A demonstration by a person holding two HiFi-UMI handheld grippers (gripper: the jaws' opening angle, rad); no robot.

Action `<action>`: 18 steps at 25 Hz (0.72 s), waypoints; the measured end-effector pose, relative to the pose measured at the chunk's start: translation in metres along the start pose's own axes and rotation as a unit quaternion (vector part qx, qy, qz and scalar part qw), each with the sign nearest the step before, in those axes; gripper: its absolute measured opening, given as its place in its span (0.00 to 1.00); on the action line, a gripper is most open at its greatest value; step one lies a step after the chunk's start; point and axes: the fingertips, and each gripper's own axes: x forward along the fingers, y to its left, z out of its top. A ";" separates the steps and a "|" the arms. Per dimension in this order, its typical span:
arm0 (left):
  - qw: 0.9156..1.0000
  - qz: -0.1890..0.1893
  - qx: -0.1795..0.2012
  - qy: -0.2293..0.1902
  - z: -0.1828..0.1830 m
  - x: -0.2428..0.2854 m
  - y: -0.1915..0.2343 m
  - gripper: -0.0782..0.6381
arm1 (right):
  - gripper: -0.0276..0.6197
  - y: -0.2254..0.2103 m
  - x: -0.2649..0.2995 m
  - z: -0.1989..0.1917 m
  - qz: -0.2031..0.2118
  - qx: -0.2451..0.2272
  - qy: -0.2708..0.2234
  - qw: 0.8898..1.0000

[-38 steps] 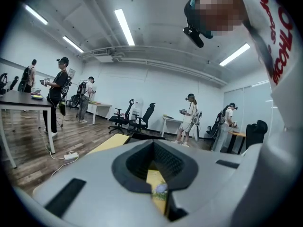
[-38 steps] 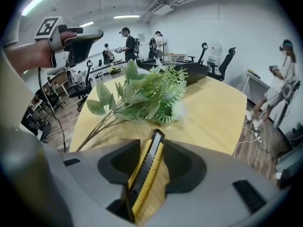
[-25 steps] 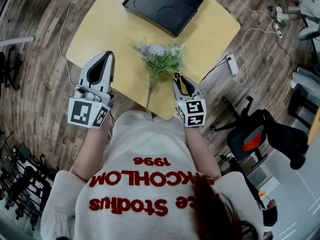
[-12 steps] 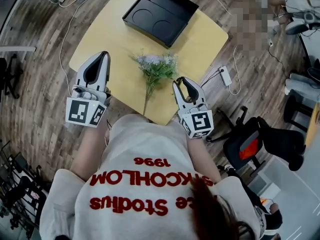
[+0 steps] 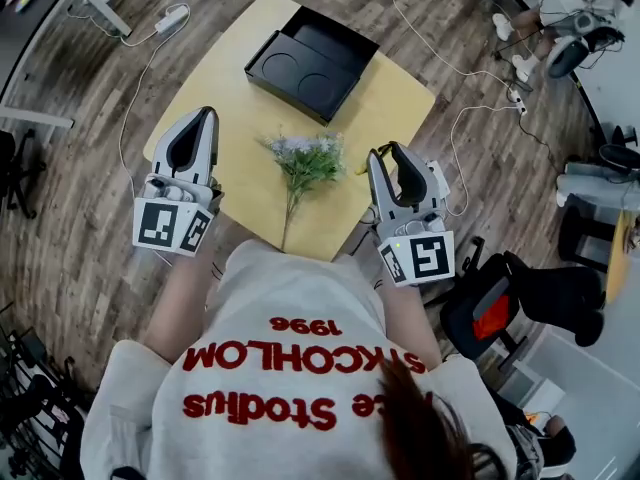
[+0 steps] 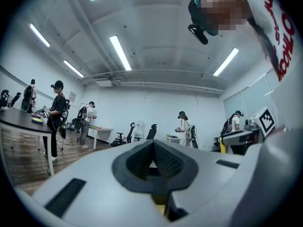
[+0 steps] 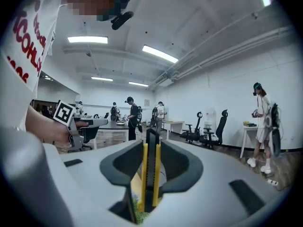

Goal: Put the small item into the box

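Utility knife (image 7: 150,174), long axis upright, pinched in R hand-held gripper (image 7: 150,148)

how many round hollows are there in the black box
2. Both lie side by side in the nearer half of the black box: the left hollow and the right hollow. The far half is one plain compartment; none looks hidden.

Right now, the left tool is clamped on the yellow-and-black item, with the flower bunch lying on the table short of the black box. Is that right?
Not quite. The yellow-and-black item is clamped in the right tool, not the left, as the right gripper view shows. The left tool is shut on nothing. The flower bunch does lie on the table short of the black box.
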 end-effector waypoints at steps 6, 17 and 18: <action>1.000 0.004 0.006 -0.013 0.012 0.002 -0.001 0.12 | 0.22 -0.019 -0.007 0.035 -0.010 0.003 -0.034 0.999; 1.000 0.010 0.001 0.002 -0.003 0.015 0.004 0.12 | 0.22 -0.025 0.019 0.034 0.026 0.007 -0.027 0.999; 1.000 0.011 0.000 0.004 -0.006 0.017 0.006 0.12 | 0.22 -0.026 0.023 0.032 0.030 0.008 -0.025 0.999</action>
